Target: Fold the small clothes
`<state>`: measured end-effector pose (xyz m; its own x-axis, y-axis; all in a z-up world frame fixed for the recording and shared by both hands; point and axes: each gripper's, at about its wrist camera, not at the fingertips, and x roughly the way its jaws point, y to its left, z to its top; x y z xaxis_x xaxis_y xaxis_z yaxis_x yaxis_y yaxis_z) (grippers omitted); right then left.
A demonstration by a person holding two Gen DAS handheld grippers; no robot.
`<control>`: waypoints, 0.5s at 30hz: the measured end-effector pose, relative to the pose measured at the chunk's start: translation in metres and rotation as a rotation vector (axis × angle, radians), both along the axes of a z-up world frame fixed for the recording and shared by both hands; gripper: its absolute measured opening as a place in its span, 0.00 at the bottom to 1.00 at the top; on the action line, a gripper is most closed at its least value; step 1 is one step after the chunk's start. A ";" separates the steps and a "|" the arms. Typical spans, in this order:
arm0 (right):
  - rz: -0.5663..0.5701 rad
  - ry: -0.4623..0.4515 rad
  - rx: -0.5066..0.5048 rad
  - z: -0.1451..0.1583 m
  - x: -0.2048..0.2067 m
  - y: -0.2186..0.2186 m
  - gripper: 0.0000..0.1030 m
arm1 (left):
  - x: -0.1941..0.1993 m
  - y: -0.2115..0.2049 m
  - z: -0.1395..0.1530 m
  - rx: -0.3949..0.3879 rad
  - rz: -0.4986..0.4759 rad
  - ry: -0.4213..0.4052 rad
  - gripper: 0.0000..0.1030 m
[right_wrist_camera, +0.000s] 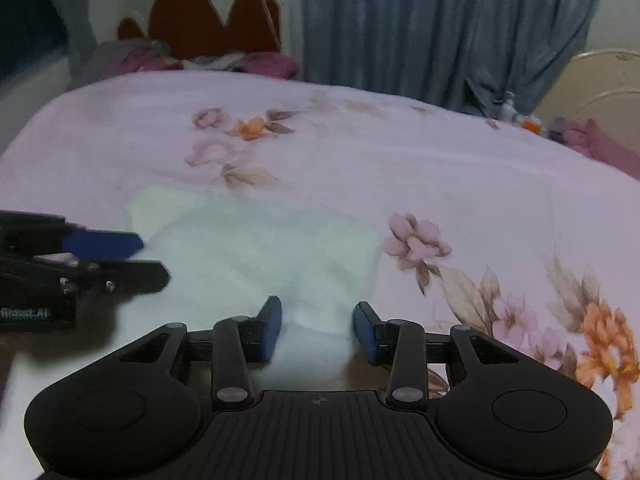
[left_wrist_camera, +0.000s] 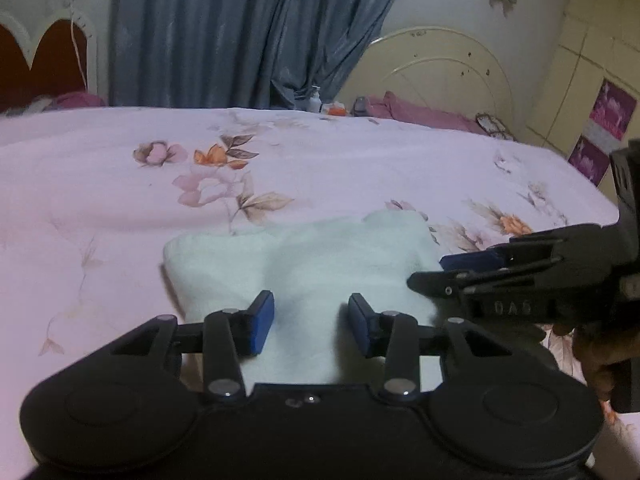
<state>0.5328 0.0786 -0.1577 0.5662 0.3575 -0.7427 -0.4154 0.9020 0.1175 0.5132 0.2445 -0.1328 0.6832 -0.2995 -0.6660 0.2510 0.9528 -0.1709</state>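
White garment (left_wrist_camera: pixel 296 264): flat on floral bedsheet (left_wrist_camera: pixel 120 184), between both claws
Left gripper (left_wrist_camera: pixel 311 322): spread, pinching nothing
Right gripper (right_wrist_camera: pixel 317 326): spread over near hem, empty
Risk: snagging bedsheet along with hem

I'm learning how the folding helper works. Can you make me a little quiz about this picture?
1. True or false: the white cloth lies on a flowered bedsheet.
2. What colour are the pads on the left tongs? A red, B blue, C green.
3. Fill in: behind the bed hangs a grey-blue ____.

Key: 1 true. 2 B. 3 curtain. Both the left tongs and the right tongs stand open over the cloth, not pinching it yet.
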 end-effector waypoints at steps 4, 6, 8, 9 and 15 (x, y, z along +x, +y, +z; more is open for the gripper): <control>-0.020 -0.013 -0.049 0.005 -0.004 0.002 0.39 | -0.006 0.005 0.006 0.010 -0.010 -0.011 0.38; -0.032 -0.053 -0.053 0.022 -0.018 -0.001 0.39 | -0.019 0.005 0.017 0.015 -0.013 -0.036 0.38; -0.009 -0.087 -0.020 0.038 -0.034 -0.001 0.38 | -0.034 0.004 0.024 0.025 -0.009 -0.059 0.37; 0.018 -0.101 -0.001 0.043 -0.045 -0.003 0.38 | -0.039 0.002 0.025 0.038 -0.001 -0.059 0.36; 0.122 -0.067 -0.080 0.026 -0.068 0.010 0.23 | -0.045 -0.006 0.010 0.050 0.031 -0.017 0.30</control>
<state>0.4652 0.0881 -0.1321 0.5713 0.3678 -0.7337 -0.5273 0.8496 0.0154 0.4679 0.2389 -0.1232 0.7032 -0.2447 -0.6676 0.2240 0.9673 -0.1186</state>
